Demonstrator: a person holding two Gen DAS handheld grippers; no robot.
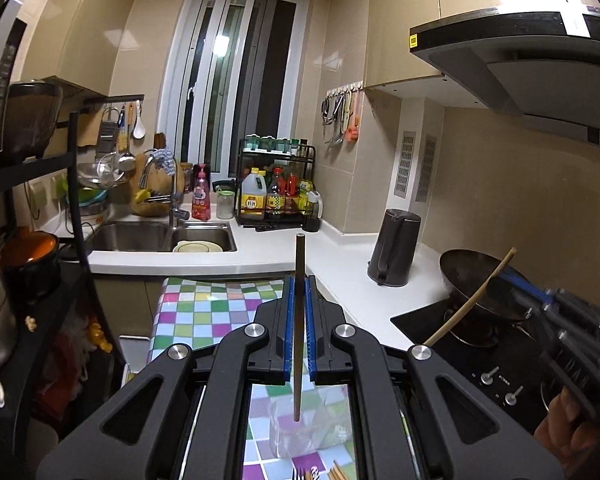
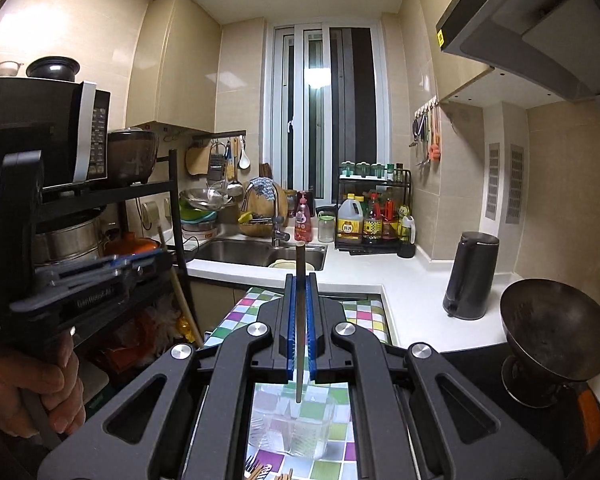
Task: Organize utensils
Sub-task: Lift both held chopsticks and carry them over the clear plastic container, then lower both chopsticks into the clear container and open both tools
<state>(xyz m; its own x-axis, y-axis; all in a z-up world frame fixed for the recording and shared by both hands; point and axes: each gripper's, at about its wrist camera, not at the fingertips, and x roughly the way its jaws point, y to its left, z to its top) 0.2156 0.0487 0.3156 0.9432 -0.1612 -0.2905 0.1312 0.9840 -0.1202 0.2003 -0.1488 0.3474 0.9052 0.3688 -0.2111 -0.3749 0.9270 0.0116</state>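
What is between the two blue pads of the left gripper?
A single chopstick stands clamped upright between the pads of the left gripper, seen in the left wrist view.

A: Far counter: steel sink (image 1: 140, 236), pale plate (image 1: 197, 246) in its right basin, pink bottle (image 1: 201, 192) beside the tap.

B: Noted. Black rack of sauce bottles (image 2: 374, 212) right of it; dark kettle (image 2: 471, 276), wok (image 2: 556, 328) nearer.

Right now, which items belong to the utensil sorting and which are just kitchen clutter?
Job: left gripper clamping a chopstick; right gripper clamping a chopstick; clear cup; fork.
Clutter: kettle; wok; sink; microwave.
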